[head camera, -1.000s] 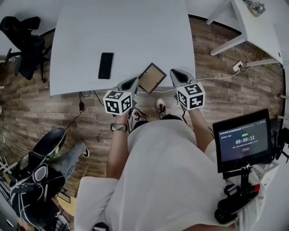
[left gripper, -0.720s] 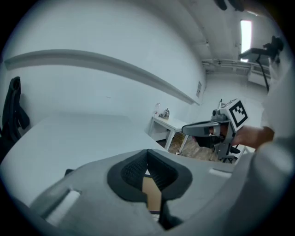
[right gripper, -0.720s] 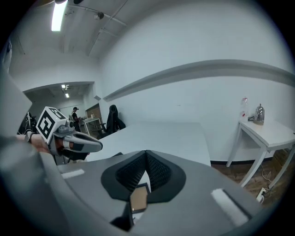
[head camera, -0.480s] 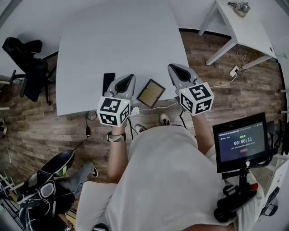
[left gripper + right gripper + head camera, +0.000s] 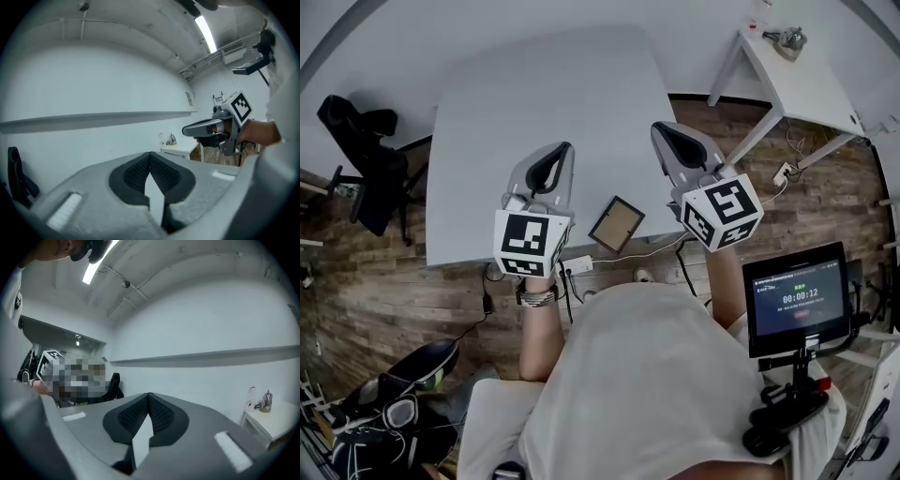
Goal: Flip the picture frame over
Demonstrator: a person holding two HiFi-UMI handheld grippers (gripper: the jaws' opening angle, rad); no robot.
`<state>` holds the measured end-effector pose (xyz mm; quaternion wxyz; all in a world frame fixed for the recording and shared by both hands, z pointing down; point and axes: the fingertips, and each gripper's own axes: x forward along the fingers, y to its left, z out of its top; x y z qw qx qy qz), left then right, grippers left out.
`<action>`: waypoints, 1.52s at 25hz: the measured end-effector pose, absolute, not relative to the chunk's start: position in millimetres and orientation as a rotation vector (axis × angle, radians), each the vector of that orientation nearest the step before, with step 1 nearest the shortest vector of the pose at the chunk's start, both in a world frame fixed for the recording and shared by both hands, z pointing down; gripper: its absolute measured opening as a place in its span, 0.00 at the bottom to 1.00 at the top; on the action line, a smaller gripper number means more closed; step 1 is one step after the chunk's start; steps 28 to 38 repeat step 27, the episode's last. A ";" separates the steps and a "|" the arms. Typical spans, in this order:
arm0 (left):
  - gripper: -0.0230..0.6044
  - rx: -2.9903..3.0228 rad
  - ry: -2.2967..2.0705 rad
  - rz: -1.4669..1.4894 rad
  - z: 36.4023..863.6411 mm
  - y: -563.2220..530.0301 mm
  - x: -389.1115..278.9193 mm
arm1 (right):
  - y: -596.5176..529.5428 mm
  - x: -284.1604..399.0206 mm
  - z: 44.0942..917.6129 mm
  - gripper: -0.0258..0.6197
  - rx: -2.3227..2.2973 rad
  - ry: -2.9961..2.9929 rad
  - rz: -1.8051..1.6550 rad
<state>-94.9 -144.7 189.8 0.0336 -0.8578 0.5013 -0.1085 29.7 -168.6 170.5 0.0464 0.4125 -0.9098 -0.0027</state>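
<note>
Both grippers were up over the table with nothing in them; the frame lay flat by the near edge.

The left gripper (image 5: 559, 153) and the right gripper (image 5: 663, 131) hung above the white table (image 5: 534, 84); each had its jaws pressed together, tips meeting, nothing held; their own views looked level at a bare white wall, and the left one also caught the right gripper off to its side; the frame (image 5: 616, 224) lay on the table close to the edge nearest the person, between the two grippers in the head view and apart from both, turned at a slant; its dark rim ran round a grey panel; which face was up I could not tell; a black chair (image 5: 366, 150) stood left of the table; a second table (image 5: 797, 75) stood at the right; a screen (image 5: 795, 298) sat by the person's right arm.
</note>
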 end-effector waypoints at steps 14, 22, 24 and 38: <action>0.04 -2.538 1.503 -0.298 149.8 -140.6 -91.4 | -169.0 21.6 141.2 0.04 1.250 -2.803 -0.098; 0.04 -2.544 1.501 -0.313 152.8 -141.4 -89.4 | -171.1 24.2 141.2 0.04 1.265 -2.792 -0.101; 0.04 -2.549 1.498 -0.312 153.5 -141.8 -89.0 | -171.5 23.2 141.2 0.04 1.268 -2.789 -0.103; 0.04 -2.555 1.495 -0.312 155.0 -141.7 -88.6 | -171.4 19.4 141.6 0.04 1.259 -2.790 -0.105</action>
